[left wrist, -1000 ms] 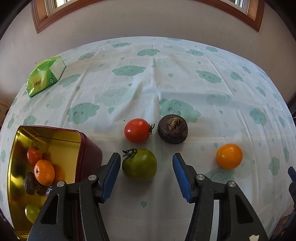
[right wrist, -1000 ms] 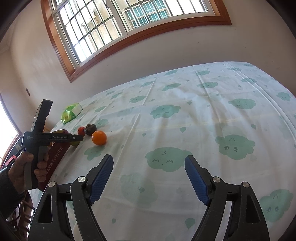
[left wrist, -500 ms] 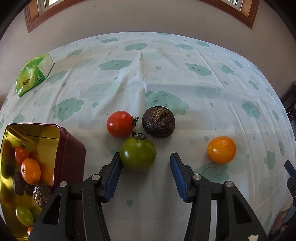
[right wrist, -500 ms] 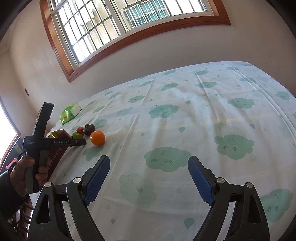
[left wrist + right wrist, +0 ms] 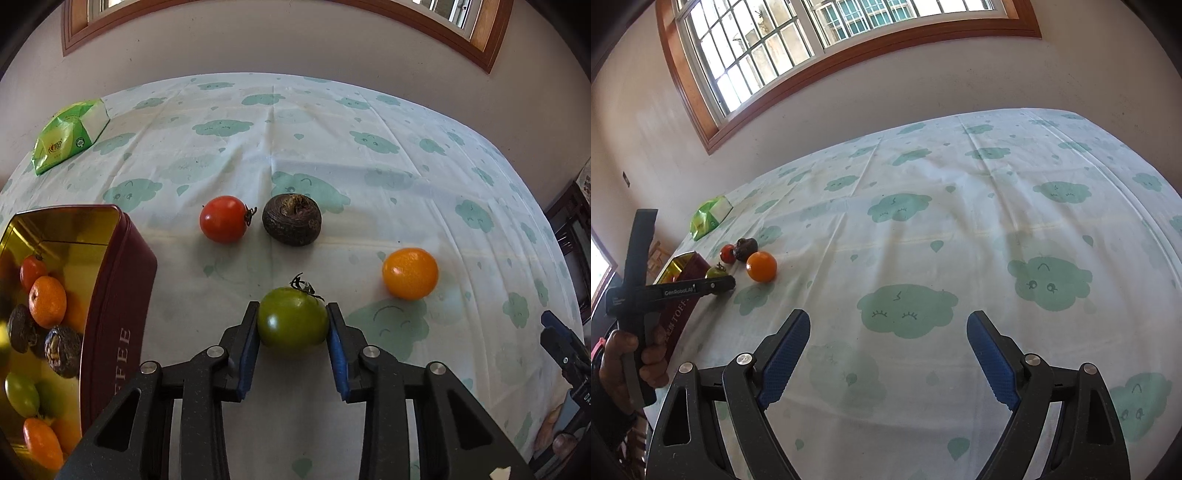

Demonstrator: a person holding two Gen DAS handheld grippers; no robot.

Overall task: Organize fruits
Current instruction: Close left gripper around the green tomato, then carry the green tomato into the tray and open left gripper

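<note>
While the L gripper (image 5: pixel 292 328) clamped the green tomato (image 5: pixel 293 321) near the tin (image 5: pixel 122 295), R gripper (image 5: pixel 888 354) hung wide over bare bench (image 5: pixel 960 221) w/ nothing between

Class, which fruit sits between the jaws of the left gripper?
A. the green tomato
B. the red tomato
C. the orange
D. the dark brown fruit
A: the left gripper has its blue pads pressed against both sides of the green tomato.
</note>
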